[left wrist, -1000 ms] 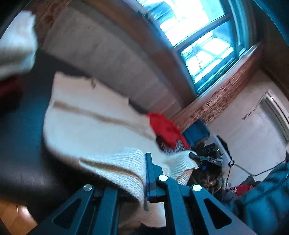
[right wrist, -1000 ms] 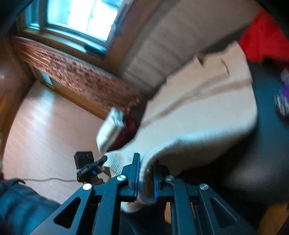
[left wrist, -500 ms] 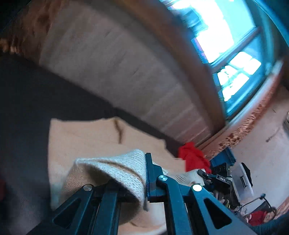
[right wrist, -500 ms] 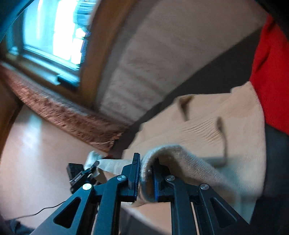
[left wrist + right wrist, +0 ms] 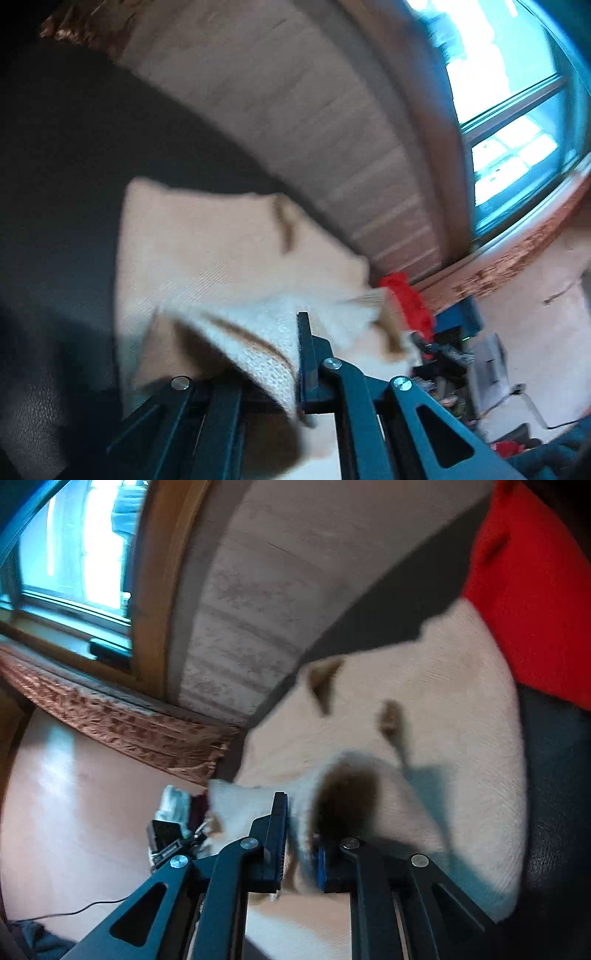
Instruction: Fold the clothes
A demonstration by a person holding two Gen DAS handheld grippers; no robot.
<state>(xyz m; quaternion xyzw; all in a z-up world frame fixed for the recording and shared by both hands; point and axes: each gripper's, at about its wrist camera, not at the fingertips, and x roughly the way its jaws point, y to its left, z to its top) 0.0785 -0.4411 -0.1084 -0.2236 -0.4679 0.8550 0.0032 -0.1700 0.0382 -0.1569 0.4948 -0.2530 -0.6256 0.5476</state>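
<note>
A cream knit sweater (image 5: 207, 254) with a tan stripe lies on a dark surface (image 5: 74, 166). My left gripper (image 5: 284, 365) is shut on one corner of its hem, with the knit folded over the left finger. My right gripper (image 5: 301, 842) is shut on the other corner of the cream sweater (image 5: 424, 709), fabric pinched between the jaws. Both held corners hang above the sweater's far half, near the neckline. The opposite gripper shows small at the far end of the hem in each view.
A red garment (image 5: 528, 590) lies beside the sweater on the dark surface; its edge shows as a red garment (image 5: 406, 299) in the left wrist view. Behind stand a pale ribbed wall panel (image 5: 295, 110) and a window (image 5: 517, 110). Clutter sits on the floor (image 5: 461, 362).
Both grippers have carried the hem forward over the sweater toward the neckline, folding it over itself. The views have swung from the floor toward the wall.
</note>
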